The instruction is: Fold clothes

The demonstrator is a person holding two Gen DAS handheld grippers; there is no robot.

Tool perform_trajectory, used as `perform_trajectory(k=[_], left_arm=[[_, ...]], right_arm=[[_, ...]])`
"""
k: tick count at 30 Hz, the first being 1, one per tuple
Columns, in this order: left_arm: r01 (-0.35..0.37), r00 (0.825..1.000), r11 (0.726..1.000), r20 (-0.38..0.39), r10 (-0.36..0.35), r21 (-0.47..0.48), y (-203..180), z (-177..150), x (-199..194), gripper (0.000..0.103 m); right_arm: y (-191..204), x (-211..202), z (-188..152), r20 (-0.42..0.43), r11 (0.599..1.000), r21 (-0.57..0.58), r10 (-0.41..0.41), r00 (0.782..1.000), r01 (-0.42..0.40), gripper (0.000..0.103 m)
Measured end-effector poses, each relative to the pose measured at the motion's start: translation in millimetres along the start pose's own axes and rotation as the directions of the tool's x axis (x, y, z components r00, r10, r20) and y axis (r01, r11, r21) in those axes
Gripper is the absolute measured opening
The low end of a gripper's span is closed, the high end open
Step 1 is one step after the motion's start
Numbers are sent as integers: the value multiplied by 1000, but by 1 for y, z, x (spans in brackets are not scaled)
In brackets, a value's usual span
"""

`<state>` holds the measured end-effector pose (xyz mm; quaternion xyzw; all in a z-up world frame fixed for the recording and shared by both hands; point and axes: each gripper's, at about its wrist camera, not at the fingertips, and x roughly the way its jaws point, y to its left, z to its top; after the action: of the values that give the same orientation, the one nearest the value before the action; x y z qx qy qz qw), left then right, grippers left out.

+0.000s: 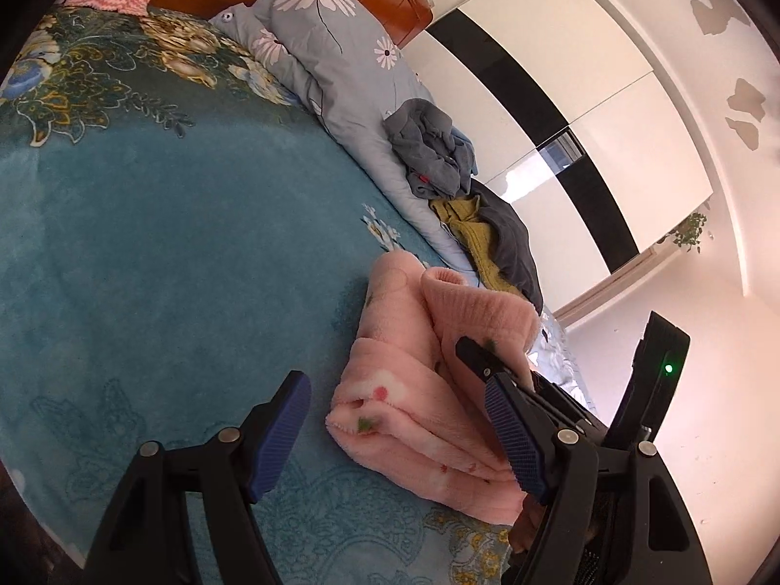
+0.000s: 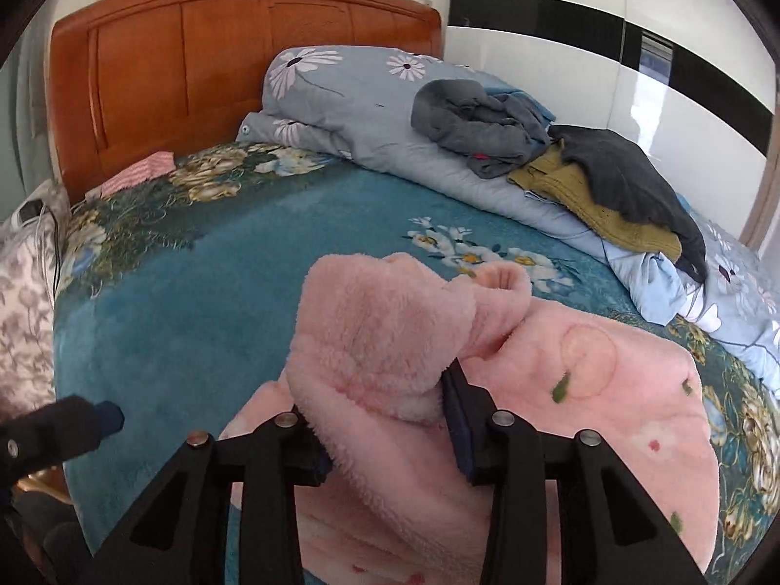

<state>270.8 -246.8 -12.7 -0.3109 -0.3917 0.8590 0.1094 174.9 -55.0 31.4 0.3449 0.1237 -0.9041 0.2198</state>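
A pink fleece garment (image 1: 404, 390) (image 2: 585, 390) lies partly folded on the teal floral blanket (image 1: 146, 243) (image 2: 195, 317). My right gripper (image 2: 375, 390) is shut on a thick bunch of its fabric, with a cuffed sleeve end (image 2: 507, 278) sticking up just past the jaws. One of its fingers (image 1: 475, 356) shows in the left wrist view, resting on the folded sleeve. My left gripper (image 1: 399, 434) stands open just above the blanket, its jaws on either side of the garment's near folded edge without pressing it. One of its fingertips (image 2: 105, 417) shows at the lower left of the right wrist view.
A heap of grey (image 2: 477, 122), mustard (image 2: 599, 204) and dark grey (image 2: 633, 180) clothes lies on a light blue floral quilt (image 2: 341, 92) along the bed's far side. A wooden headboard (image 2: 195, 63) and a pink striped cloth (image 2: 146, 170) are behind. A white wardrobe (image 1: 609, 97) stands beyond.
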Motion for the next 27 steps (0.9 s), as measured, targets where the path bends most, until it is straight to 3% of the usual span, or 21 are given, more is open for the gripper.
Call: perform_trajectory(k=[2,4,7,12,17,21,23,27], left_arm=[[10,1000,1000,-8,-10,2,-2,0,3,78],[18,1000,1000,-18,-18,13,-7,2,7,78],[31,999,999,-31,-29,38,-15,6,13,78],[92,994,972,-79,-76,216,-65,22,36,78],[157,973,911,-219,-76,382,-114,34,91,78],[142,940,930,-341,-20,339,-101,30,131,78],[121,935,945,-354,-5,305,-87,30,136,78],[155,926,955,-374,-52,254,-77,28,129,78]], right_arm=[[-1,-9,-7,-5,995,-22,92,996,-92,63],[-4,-18,-13,-9,982,-31,185,983,-185,64],[-26,-37,-21,17,970,17,241,970,-241,64],[-94,-68,-33,117,963,206,151,982,-173,64],[-159,-78,-54,135,894,423,100,986,-148,64],[-189,-77,-69,116,852,511,67,991,-117,64],[-198,-78,-77,107,837,537,53,993,-103,64],[-212,-71,-90,84,796,597,66,994,-103,64]])
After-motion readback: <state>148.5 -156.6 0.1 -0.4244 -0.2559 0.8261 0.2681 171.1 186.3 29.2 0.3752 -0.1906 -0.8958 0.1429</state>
